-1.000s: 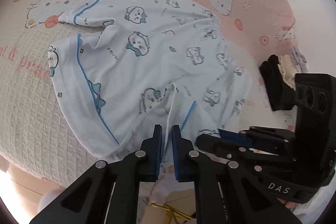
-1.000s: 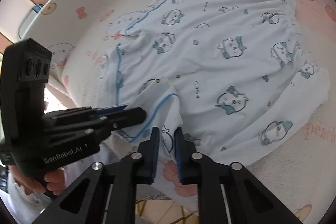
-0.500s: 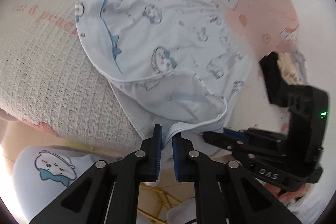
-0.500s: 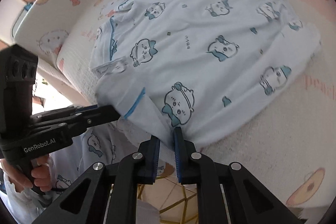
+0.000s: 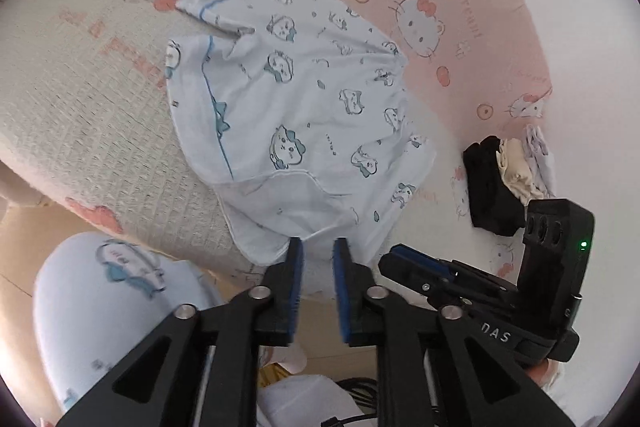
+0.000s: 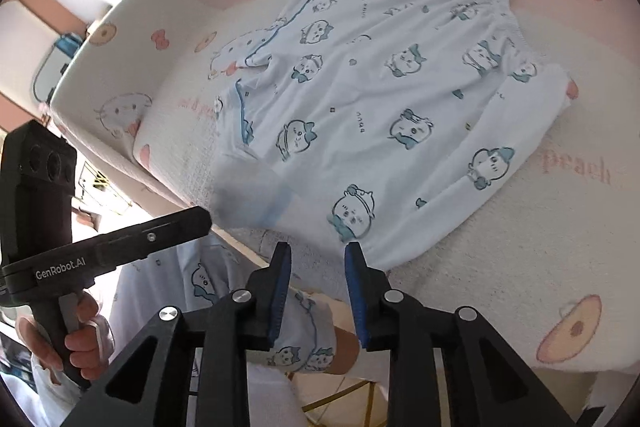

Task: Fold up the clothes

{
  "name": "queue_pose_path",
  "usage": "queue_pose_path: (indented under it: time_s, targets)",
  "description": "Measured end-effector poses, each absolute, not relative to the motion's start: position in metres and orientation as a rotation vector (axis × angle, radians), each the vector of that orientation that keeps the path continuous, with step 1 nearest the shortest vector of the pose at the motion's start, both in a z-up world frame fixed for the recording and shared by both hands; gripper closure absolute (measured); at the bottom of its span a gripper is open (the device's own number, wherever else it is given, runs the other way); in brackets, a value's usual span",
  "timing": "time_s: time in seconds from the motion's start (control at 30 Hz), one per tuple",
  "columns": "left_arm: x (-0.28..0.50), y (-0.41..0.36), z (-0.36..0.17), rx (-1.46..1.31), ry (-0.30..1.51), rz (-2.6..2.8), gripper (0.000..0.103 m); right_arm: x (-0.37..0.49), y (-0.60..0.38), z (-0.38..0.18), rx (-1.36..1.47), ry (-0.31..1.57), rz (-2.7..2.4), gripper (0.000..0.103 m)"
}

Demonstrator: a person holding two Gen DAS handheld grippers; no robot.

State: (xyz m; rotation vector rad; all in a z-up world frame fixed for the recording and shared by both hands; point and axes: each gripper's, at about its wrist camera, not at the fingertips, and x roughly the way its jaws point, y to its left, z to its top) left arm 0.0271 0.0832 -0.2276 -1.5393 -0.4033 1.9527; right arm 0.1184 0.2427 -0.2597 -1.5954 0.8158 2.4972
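1. Bed cover (image 5: 500, 39), pink and cream with a cat and peach print, filled most of both views; its near edge dropped off toward the floor.
2. White garment (image 5: 304, 115) with blue cartoon animals and blue piping lay spread on the cover, mostly flat, some wrinkles. In the right wrist view the same garment (image 6: 380, 115) reached almost to the near edge of the bed, with one corner hanging over it (that corner was blurred).
3. Right gripper (image 6: 316, 259) sat just off the garment's near hem, jaws parted with a clear gap and nothing between them.
4. Left gripper (image 5: 316, 251) was at the bed edge by the overhanging corner, jaws apart with a narrower gap; cloth lay just beyond the tips, and I could not tell if it touched them.
5. Each gripper showed in the other's camera, side by side, close together; a hand (image 6: 80, 339) gripped the left one's handle.
6. Small pile of folded clothes (image 5: 508, 179), black, cream and pale lilac, sat on the cover well apart from the garment, on its right in the left wrist view.
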Motion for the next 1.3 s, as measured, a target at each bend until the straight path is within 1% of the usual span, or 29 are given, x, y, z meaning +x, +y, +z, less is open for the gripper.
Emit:
queue_pose_path:
  time_s: [0.03,0.07,0.1,0.23,0.27,0.3,0.37,0.6,0.73,0.8,0.9,0.93,1.03,1.13,1.17,1.2,1.23,1.27,1.3]
  targets:
    - [0.029,0.081,-0.223,-1.526,-0.403,1.97,0.066,0.12,0.244,-0.259,-1.597,0.815,2.493,0.076]
    - [0.03,0.078,-0.219,-1.514,-0.417,1.981,0.051,0.121,0.244,-0.26,-1.6,0.814,2.488,0.076]
    - [0.03,0.077,-0.217,-1.504,-0.443,1.98,0.047,0.123,0.246,-0.261,-1.598,0.819,2.481,0.076]
    - [0.019,0.081,-0.22,-1.517,-0.576,1.904,0.047,0.135,0.266,-0.26,-1.552,0.905,2.44,0.076]
    - [0.015,0.086,-0.222,-1.528,-0.562,1.918,0.047,0.137,0.271,-0.26,-1.536,0.934,2.422,0.074]
    - [0.011,0.091,-0.225,-1.539,-0.549,1.932,0.047,0.138,0.277,-0.261,-1.517,0.97,2.402,0.068]
    - [0.004,0.102,-0.229,-1.561,-0.519,1.954,0.047,0.138,0.287,-0.264,-1.485,1.036,2.354,0.062]
    - [-0.012,0.145,-0.243,-1.605,-0.363,1.914,0.047,0.139,0.317,-0.279,-1.418,1.208,2.197,0.061]
    - [-0.022,0.157,-0.258,-1.686,-0.324,1.908,0.047,0.137,0.329,-0.291,-1.405,1.263,2.117,0.061]
    - [-0.026,0.157,-0.263,-1.708,-0.337,1.91,0.047,0.135,0.334,-0.296,-1.398,1.293,2.097,0.06]
    - [-0.03,0.153,-0.27,-1.757,-0.355,1.927,0.047,0.131,0.336,-0.3,-1.378,1.32,2.096,0.053]
    - [-0.031,0.152,-0.273,-1.776,-0.363,1.93,0.047,0.13,0.337,-0.302,-1.371,1.329,2.097,0.053]
    - [-0.033,0.151,-0.282,-1.836,-0.39,1.904,0.047,0.124,0.337,-0.307,-1.379,1.272,2.081,0.053]
    - [-0.027,0.15,-0.28,-1.823,-0.345,1.935,0.048,0.12,0.336,-0.309,-1.366,1.213,2.092,0.053]
    - [-0.025,0.15,-0.279,-1.819,-0.33,1.945,0.05,0.118,0.334,-0.308,-1.375,1.175,2.1,0.054]
    - [-0.023,0.149,-0.279,-1.815,-0.314,1.955,0.06,0.116,0.33,-0.306,-1.397,1.115,2.122,0.056]
    - [-0.021,0.149,-0.278,-1.81,-0.299,1.966,0.067,0.114,0.325,-0.303,-1.421,1.05,2.149,0.062]
    - [-0.019,0.148,-0.278,-1.808,-0.285,1.975,0.077,0.112,0.32,-0.301,-1.444,0.984,2.174,0.073]
    - [-0.016,0.146,-0.279,-1.816,-0.275,1.98,0.082,0.11,0.315,-0.299,-1.473,0.914,2.194,0.074]
